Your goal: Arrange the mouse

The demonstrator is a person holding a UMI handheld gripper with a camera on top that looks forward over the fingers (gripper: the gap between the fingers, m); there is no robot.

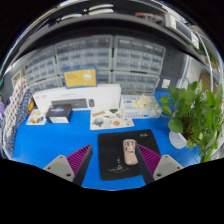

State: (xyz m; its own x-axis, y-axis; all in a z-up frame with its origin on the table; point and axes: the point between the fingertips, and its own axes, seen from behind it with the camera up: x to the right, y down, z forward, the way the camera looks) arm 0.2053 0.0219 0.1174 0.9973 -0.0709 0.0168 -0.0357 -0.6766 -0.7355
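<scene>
mouse: a small beige computer mouse (130,152) lies on a black rectangular mouse mat (112,158), just ahead of the fingers and between their lines, a little right of centre.
long axis: runs near to far, roughly in line with the fingers.
fingers: the gripper (112,160) is released, its purple-padded fingers (78,160) spread wide, holding nothing.
room: bare mat left of the mouse; blue table (50,140) around it.
edges: green potted plant (195,118) near right; white box (75,100) far left.
</scene>
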